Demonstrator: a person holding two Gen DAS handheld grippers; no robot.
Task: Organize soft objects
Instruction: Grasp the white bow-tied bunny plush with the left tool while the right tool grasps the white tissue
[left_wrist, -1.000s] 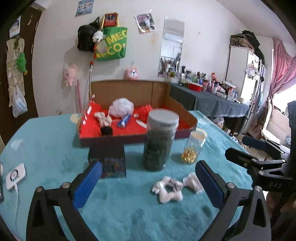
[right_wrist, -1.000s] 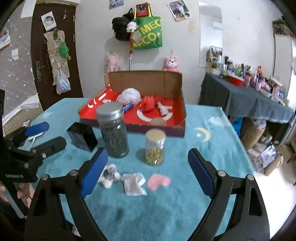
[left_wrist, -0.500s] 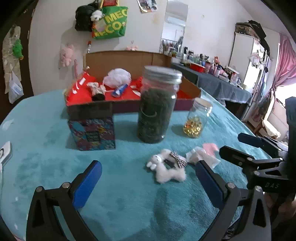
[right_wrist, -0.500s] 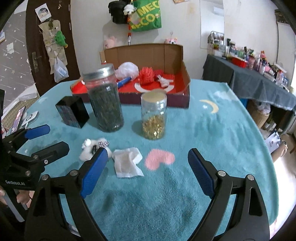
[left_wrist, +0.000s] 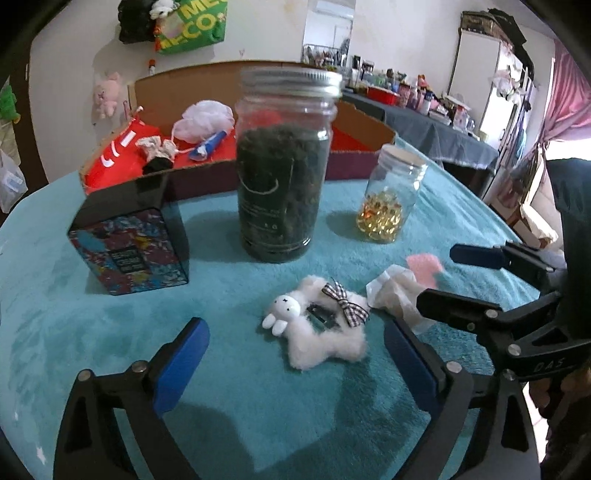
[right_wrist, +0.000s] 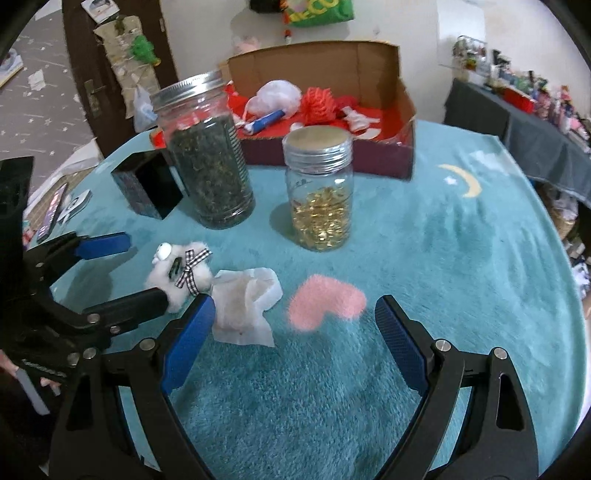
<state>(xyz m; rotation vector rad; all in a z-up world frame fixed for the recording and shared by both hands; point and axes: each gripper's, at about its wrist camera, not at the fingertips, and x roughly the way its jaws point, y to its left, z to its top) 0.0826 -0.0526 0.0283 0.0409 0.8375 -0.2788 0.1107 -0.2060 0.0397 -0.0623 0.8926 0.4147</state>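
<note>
1. Your left gripper sits low over the teal table cover, jaws spread wide, nothing held.
2. The white plush rabbit with its checked bow lies between and just ahead of those blue pads, flat on the cover; neither pad touches it.
3. Your right gripper is likewise wide open and empty, hovering near the cover.
4. A crumpled white cloth lies just beside your right gripper's left pad; whether they touch, you cannot tell. The cloth touches the rabbit's right side.
5. A pink heart patch lies between the right gripper's pads, a little ahead; it looks like part of the cover's pattern, not certain.
6. Beyond: a tall jar of dark leaves, metal lid on, upright; a smaller jar of gold capsules to its right; a patterned black box to its left.
7. Behind them: an open cardboard box with red lining, holding a white mesh puff, a red puff and small items.
</note>
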